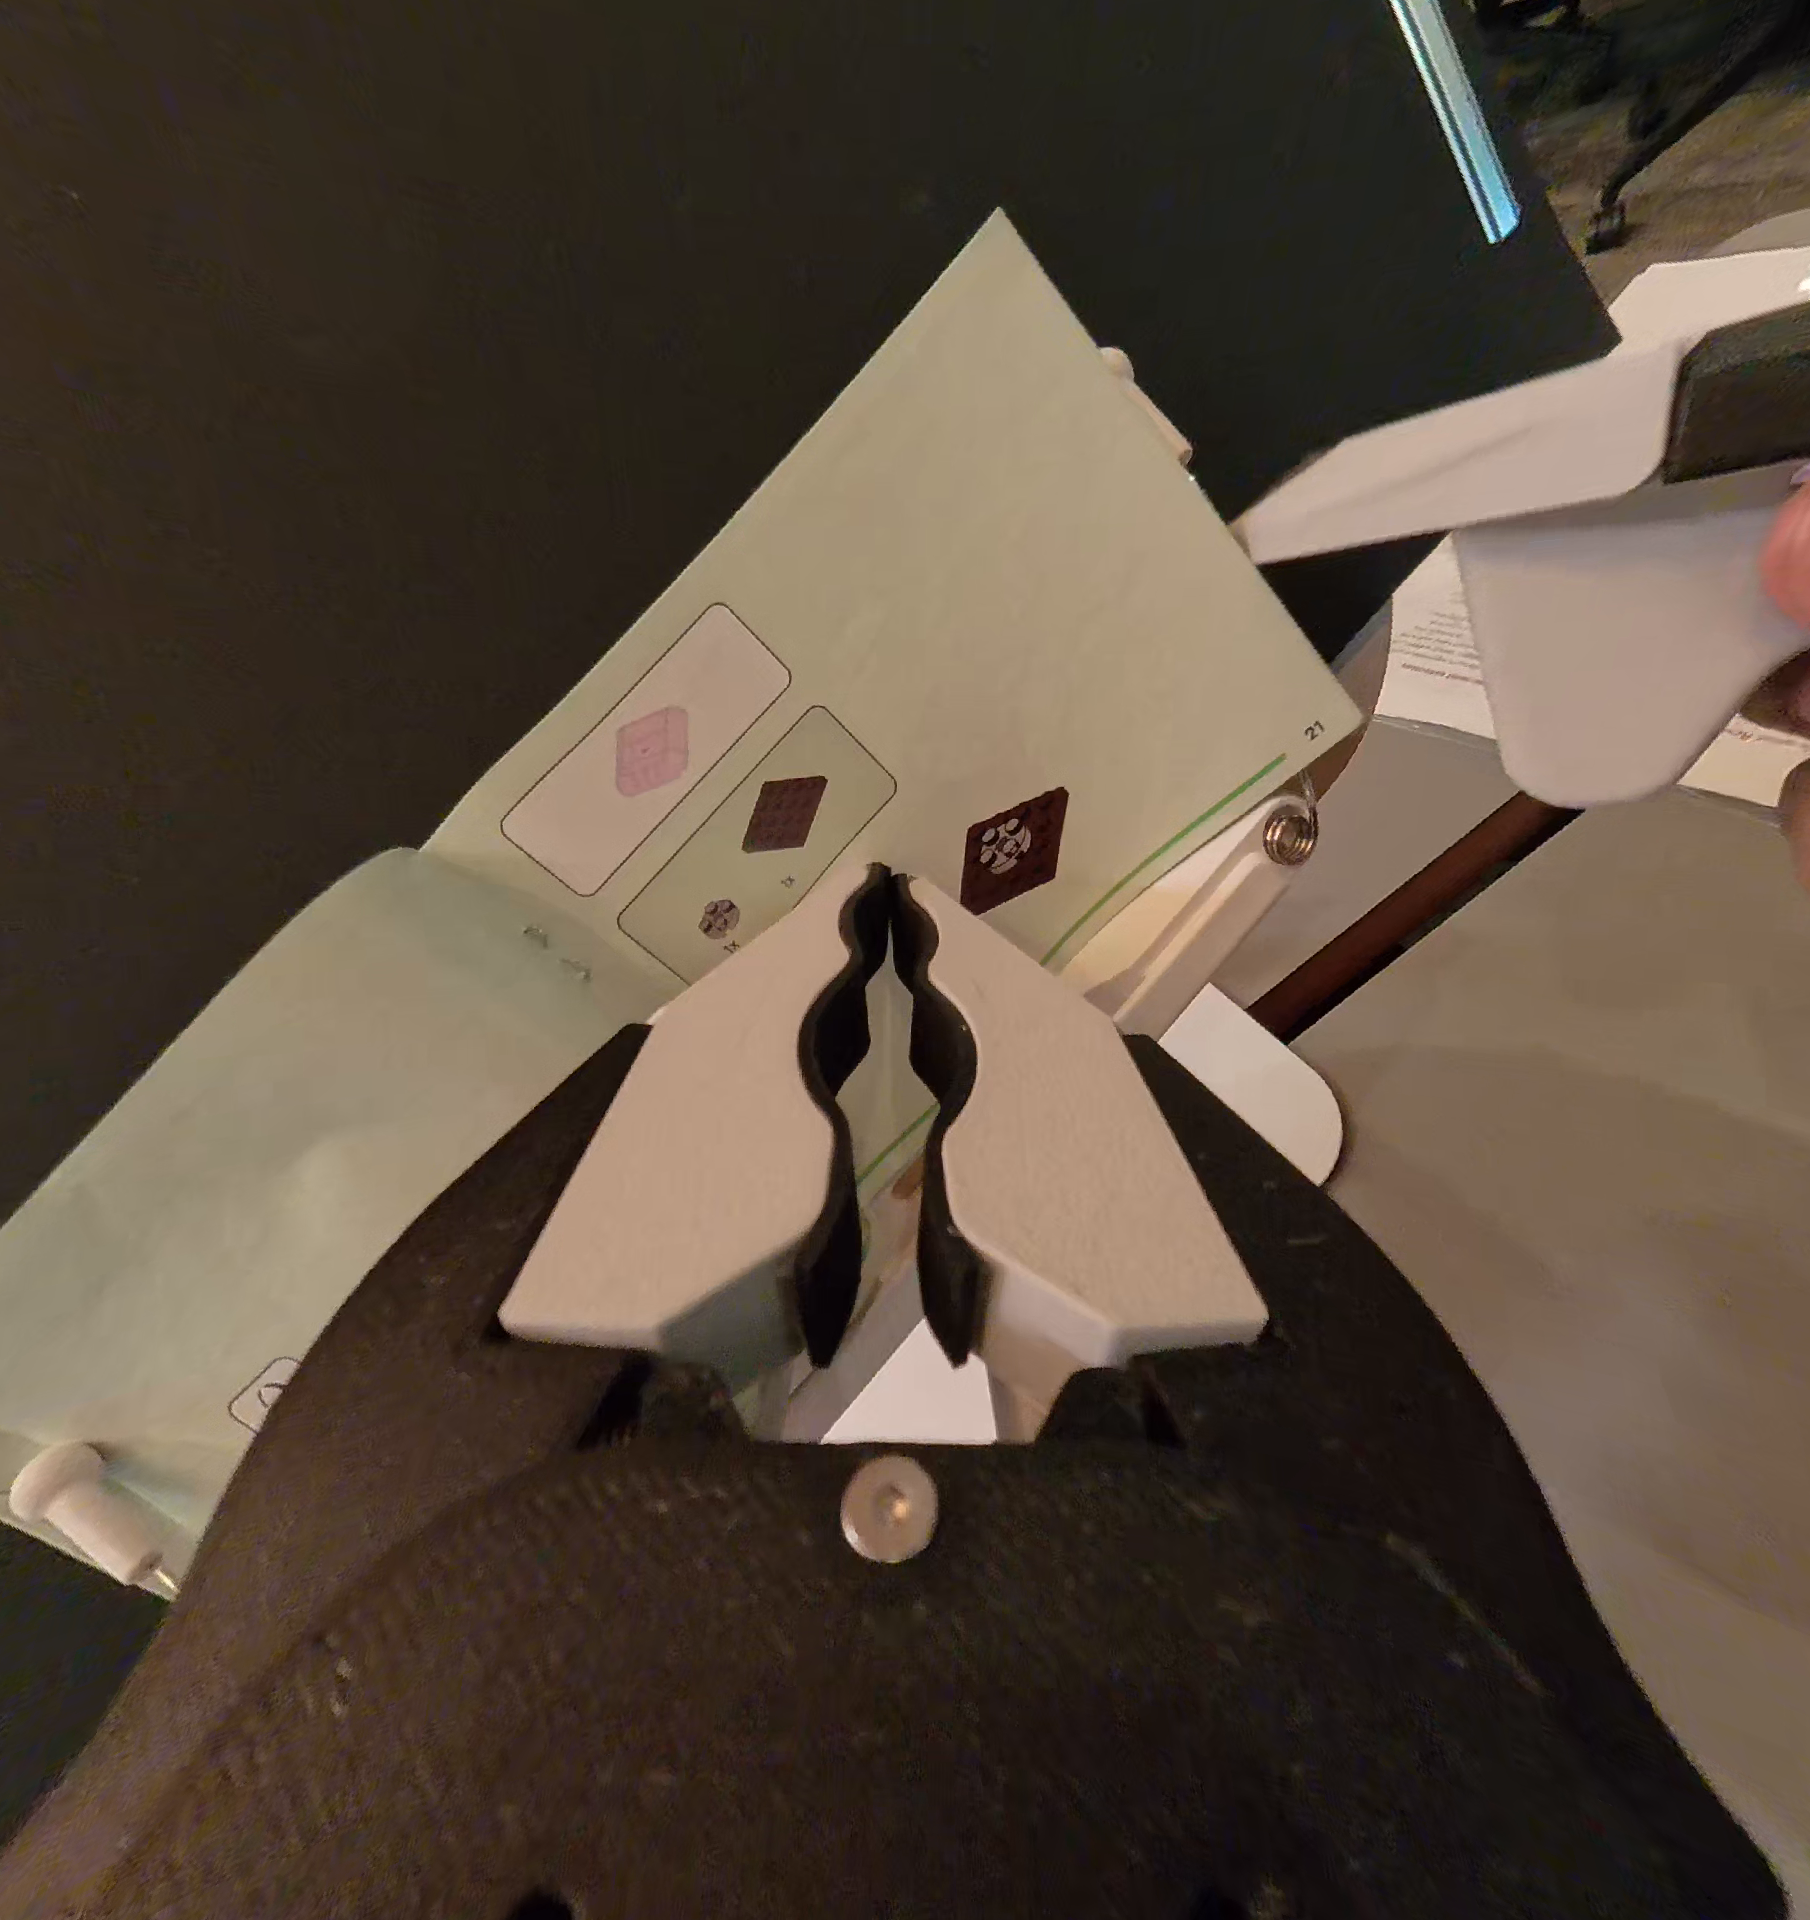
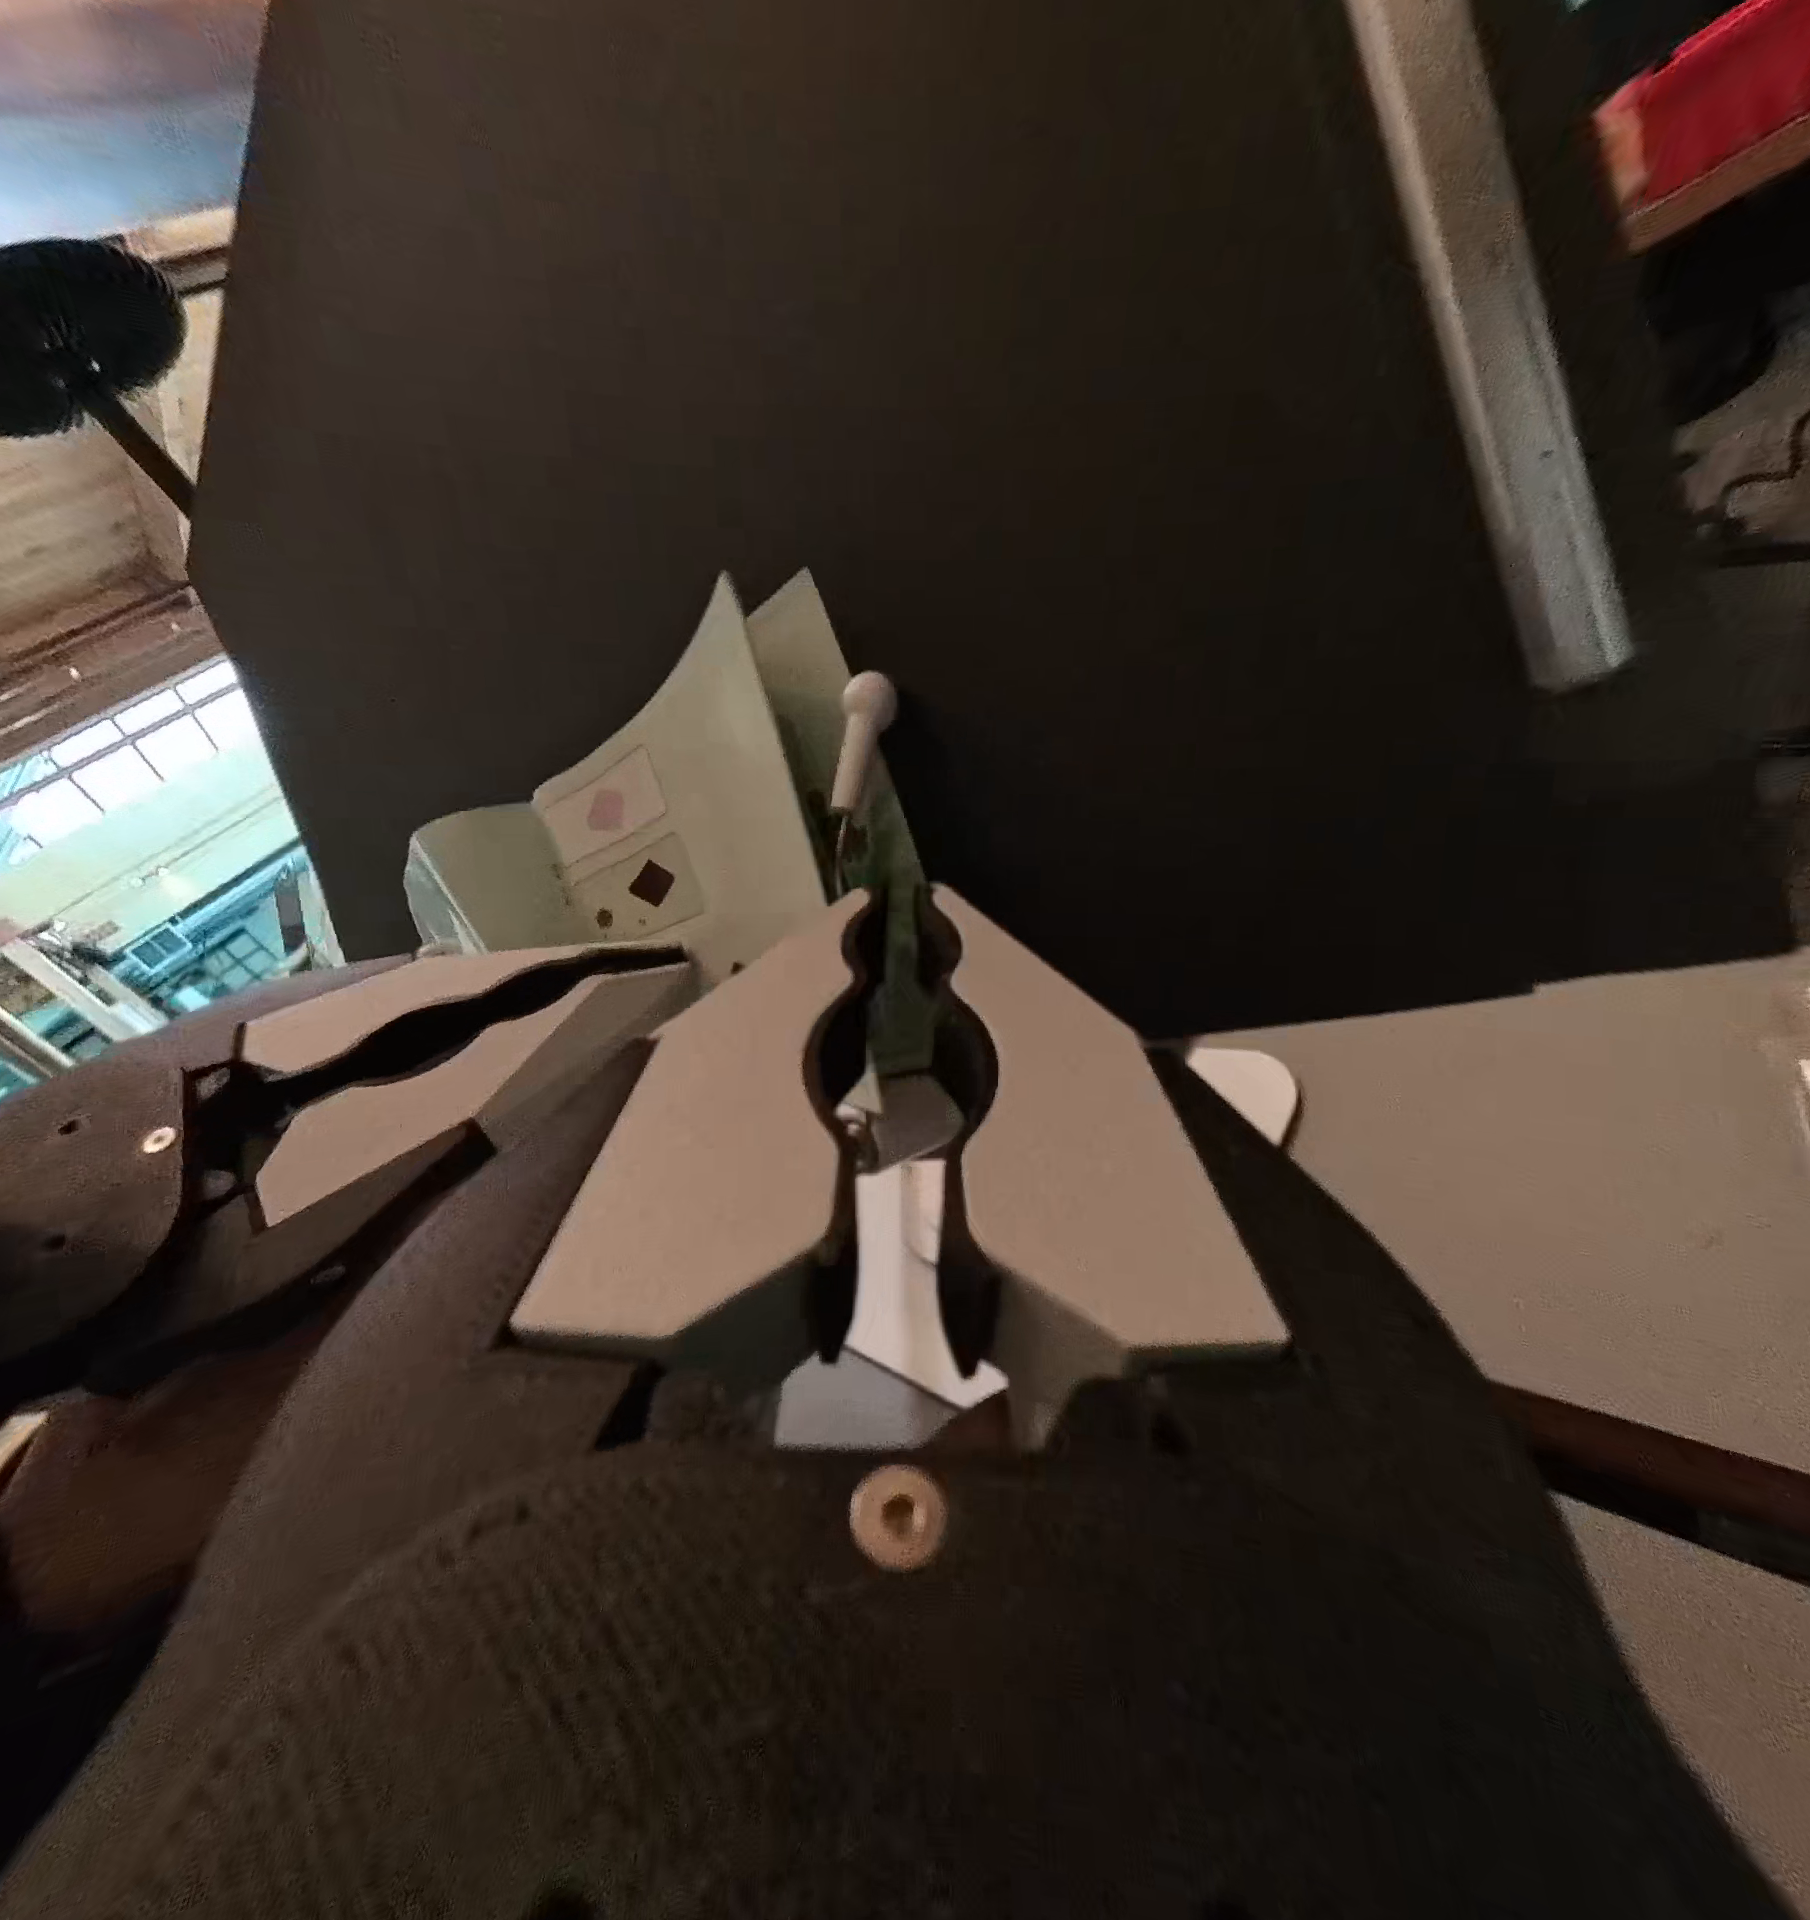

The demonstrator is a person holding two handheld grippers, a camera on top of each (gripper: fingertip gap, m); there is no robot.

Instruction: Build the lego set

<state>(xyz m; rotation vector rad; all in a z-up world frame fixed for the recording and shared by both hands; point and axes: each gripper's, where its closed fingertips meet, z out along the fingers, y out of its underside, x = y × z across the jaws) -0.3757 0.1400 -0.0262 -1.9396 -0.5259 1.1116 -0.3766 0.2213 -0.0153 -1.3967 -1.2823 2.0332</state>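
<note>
Lego instruction booklet (image 1: 880,582) stands open on a white stand on the bench (image 1: 1607,1195), at twelve o'clock of both grippers. Left gripper (image 1: 893,894), nearly closed, seems to pinch the page's lower edge; right gripper (image 2: 896,914), similarly narrowed, reaches its right edge, grasp uncertain. Only the right view shows the page curling.

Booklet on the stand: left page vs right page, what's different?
Pose: the right page lies flat, the left page bulges upward. Print: the right page shows boxed part diagrams in pink and brown, the left page is mostly blank from here. Both are pale green and meet at the stapled spine.
</note>
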